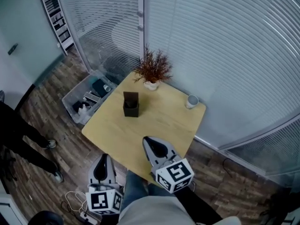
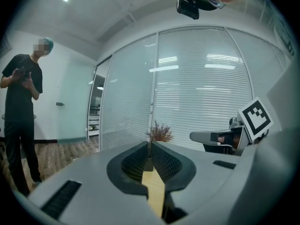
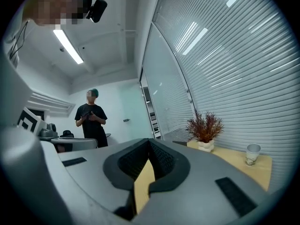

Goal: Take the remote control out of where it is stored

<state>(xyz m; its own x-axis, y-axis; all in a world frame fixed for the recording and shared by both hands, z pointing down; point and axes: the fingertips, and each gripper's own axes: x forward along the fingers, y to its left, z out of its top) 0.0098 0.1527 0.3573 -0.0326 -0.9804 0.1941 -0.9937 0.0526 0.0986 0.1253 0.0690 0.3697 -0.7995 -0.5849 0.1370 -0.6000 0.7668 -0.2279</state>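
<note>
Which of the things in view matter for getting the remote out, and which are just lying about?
For the job:
- black holder on the table, likely the remote's storage; the remote itself can't be made out
- left gripper and right gripper, both shut and empty

Lying about:
- potted plant
- white cup
- plastic bin on the floor

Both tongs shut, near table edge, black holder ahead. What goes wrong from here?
The right tongs and left tongs are shut; reaching in unopened could shove the black holder. The holder seems to stand loose; a one-sided pull may tip it. The plant just behind could get knocked.
</note>
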